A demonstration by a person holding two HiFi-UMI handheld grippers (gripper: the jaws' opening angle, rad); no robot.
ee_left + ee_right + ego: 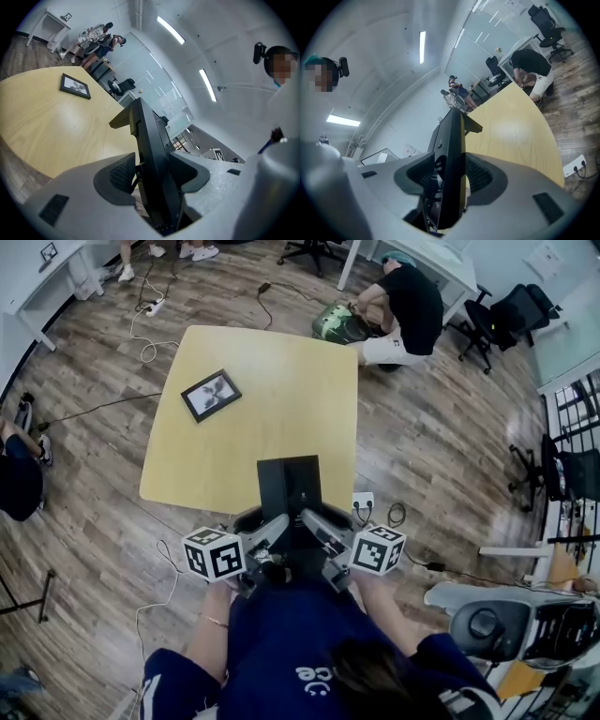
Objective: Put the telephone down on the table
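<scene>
A black telephone (289, 486) stands upright on its edge, held up over the near edge of the yellow table (272, 390). My left gripper (274, 532) grips its lower left side and my right gripper (319, 527) its lower right side. In the left gripper view the telephone (152, 140) runs edge-on between the jaws of the left gripper (152, 160), which is shut on it. The right gripper view has the same dark slab, the telephone (452, 150), clamped by the right gripper (450, 160). The telephone's lower end is hidden between the jaws.
A black picture frame (211, 395) lies on the table's left part. A person (403, 306) crouches beyond the far right corner beside a green bag (339, 324). A power strip (363, 501) and cables lie on the wooden floor. Office chairs (487, 320) stand at the back right.
</scene>
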